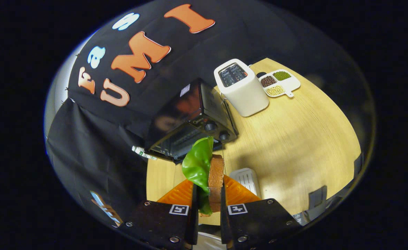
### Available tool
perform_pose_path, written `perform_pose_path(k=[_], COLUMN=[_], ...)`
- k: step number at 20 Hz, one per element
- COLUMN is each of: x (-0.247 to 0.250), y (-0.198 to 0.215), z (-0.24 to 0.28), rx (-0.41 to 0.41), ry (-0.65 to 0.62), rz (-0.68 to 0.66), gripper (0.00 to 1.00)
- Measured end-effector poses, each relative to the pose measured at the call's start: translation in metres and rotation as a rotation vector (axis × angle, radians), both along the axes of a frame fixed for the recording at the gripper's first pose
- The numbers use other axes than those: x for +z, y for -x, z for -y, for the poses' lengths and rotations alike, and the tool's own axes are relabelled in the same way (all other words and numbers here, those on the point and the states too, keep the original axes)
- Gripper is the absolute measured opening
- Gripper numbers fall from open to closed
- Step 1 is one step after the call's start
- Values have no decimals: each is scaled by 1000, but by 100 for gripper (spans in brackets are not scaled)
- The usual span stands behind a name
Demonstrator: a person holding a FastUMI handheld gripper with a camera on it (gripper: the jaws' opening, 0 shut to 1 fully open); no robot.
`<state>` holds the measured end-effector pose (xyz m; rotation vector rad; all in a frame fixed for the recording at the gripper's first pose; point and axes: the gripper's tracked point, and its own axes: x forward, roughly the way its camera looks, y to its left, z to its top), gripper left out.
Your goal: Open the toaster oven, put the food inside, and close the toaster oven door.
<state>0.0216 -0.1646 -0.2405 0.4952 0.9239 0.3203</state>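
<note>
So right now the claw (209, 205) is pinching the food (207, 173), a slice of brown bread with a green lettuce leaf on its left face, and both fingers press on it from either side, bottom centre of the frame. The sandwich stands on edge, sticking up past the fingertips, with the leaf flopping loose at the top. The toaster oven (190, 128) sits just beyond it, centre of the frame and a bit left, tilted in this view, knobs on its right end. I honestly can't tell whether the glass door is open or shut from this angle; the food covers part of the front. If it's still shut, that's a problem, since the claw is already full. My take on doing this step well: keep the squeeze steady so the lettuce doesn't slide off the bread, line the slice up square with the oven mouth, and go in low and slow so the floppy leaf tip doesn't catch on the top edge. Watch the white pop-up toaster (240, 86) and the little tray of beans (280, 83), upper right on the wooden worktop (294, 146); they're well clear, so swing room is fine on that side.
</note>
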Motion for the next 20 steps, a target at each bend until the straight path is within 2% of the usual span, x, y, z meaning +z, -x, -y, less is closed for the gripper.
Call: perform_pose_path(k=[6,11,20], x=[-13,-41,-87], y=[-13,-25,-96], z=[-65,-105,-153], rx=[-117,-218,-480], ry=[-186,-258,-399], rz=[46,51,95], gripper=[26,26,26])
